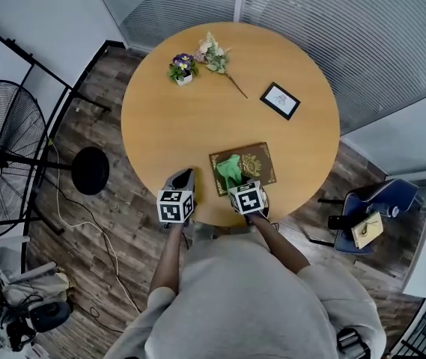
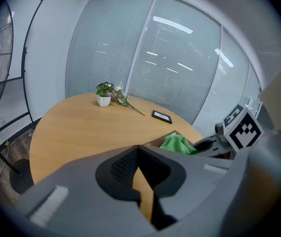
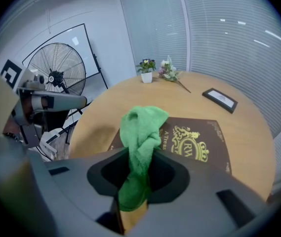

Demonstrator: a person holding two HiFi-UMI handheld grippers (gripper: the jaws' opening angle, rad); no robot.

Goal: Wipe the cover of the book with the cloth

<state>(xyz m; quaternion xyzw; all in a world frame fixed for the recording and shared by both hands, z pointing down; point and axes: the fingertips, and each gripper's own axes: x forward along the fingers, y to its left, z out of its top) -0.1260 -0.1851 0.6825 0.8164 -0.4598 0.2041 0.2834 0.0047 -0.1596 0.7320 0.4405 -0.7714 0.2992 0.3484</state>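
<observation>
Two grippers appear at the lower centre of the head view, over the near edge of a round wooden table [image 1: 198, 111].

**Right gripper.** The right gripper [image 3: 139, 154] has its jaws clamped on a green cloth [image 3: 141, 125]. The cloth is bunched and rises out of the jaws toward the book [image 3: 199, 142]. In the head view the cloth lies over the left part of the cover. Whether it presses on the cover cannot be told.

**Book.** The book lies flat and closed on the table, close to the lower edge and just right of centre in the head view. Its cover is dark brown with a gold crest and gold lettering.

**Left gripper.** The left gripper [image 2: 139, 148] has its jaws brought together at the tips, with nothing between them. It sits at the table edge, to the lower left of the book and apart from it.

**Far side of the table.**
- A small white pot of purple flowers [image 1: 183, 70] stands at the upper centre of the head view.
- A loose flower sprig [image 1: 215, 55] lies just right of the pot.
- A black picture frame [image 1: 281, 100] lies flat toward the upper right, well apart from the book.

**Surroundings.** A standing fan [image 1: 3, 159] occupies the left edge of the head view, on the wooden floor. A blue chair [image 1: 383, 198] stands at the lower right.
</observation>
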